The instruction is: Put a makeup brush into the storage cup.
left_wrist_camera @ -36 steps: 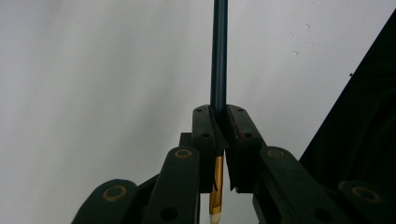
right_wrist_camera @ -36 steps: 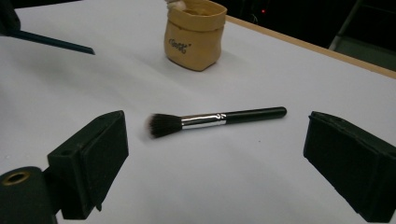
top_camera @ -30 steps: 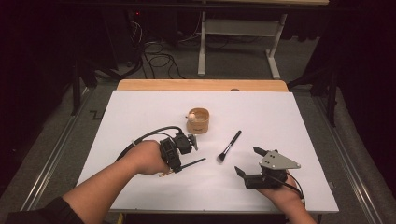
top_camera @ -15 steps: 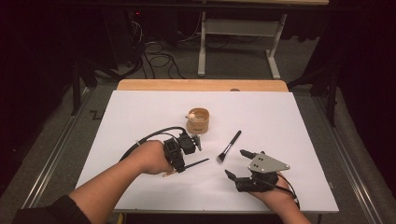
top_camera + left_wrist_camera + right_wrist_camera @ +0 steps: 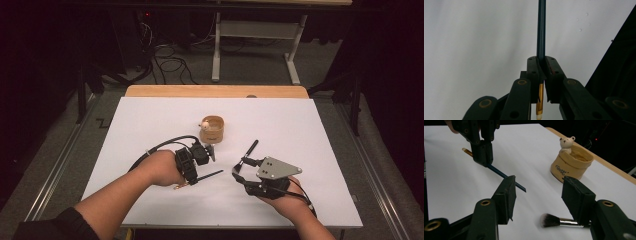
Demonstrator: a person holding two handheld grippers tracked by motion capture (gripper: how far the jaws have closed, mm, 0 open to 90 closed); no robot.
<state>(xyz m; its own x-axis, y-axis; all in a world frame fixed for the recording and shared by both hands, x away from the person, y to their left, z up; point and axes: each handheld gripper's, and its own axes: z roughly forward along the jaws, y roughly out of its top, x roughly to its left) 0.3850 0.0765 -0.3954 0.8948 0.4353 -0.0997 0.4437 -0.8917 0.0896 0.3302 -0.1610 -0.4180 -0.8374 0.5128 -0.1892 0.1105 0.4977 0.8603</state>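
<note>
Right hand-held gripper [image 5: 537,197] has shifted over the black-handled fluffy makeup brush [image 5: 247,152] mid-worktop, jaws just been closing, half-open, brush beneath, ungripped; left hand-held gripper [image 5: 206,159] clamps a thin blue-handled brush [image 5: 541,30], tan bear-trimmed cup [image 5: 212,129] likely next.

1. We find the tabletop [image 5: 150,125] covered in smooth matt white sheet; a bare wood strip [image 5: 215,91] edges its far side.
2. The cup [image 5: 571,163] looks glazed and tan.
3. The brush [image 5: 561,222] has soft bristles and a shiny metal ferrule.
4. We note a thin pencil [image 5: 541,30], dark and smooth, with a glossy gold band.
5. Both grippers' jaws look like matt black plastic.
</note>
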